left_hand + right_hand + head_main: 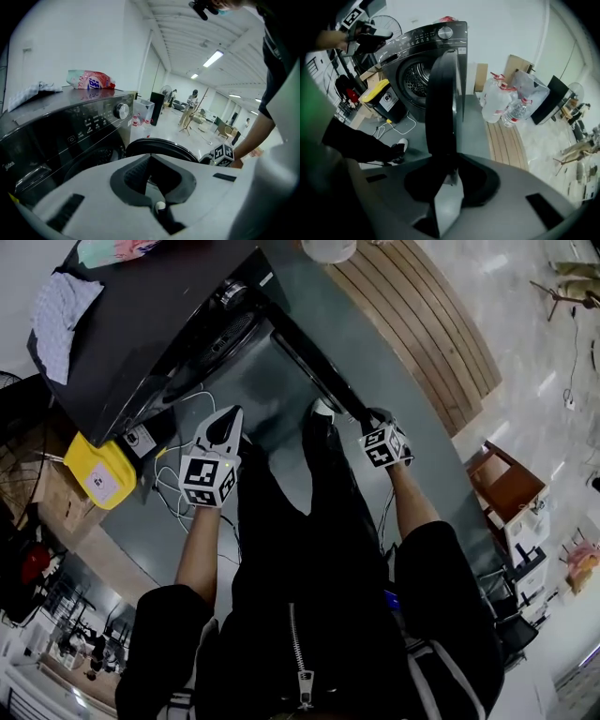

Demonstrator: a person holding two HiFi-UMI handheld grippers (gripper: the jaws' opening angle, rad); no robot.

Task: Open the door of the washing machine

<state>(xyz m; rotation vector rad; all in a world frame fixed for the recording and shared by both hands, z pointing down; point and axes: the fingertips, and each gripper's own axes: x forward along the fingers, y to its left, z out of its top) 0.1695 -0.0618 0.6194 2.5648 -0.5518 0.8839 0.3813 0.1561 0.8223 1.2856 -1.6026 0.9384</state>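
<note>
The dark washing machine stands at the upper left of the head view. Its round door is swung out wide, and the drum shows behind it. My right gripper sits at the door's free edge. In the right gripper view that edge runs straight down between the jaws, which are shut on it. My left gripper hovers in front of the machine, jaws together and holding nothing. The left gripper view looks over its tips at the control panel and the door rim.
A yellow bin and white cables lie left of the machine. Water bottles stand on a wooden strip to its right. A detergent bag and a cloth rest on top. The person's shoe is below the door.
</note>
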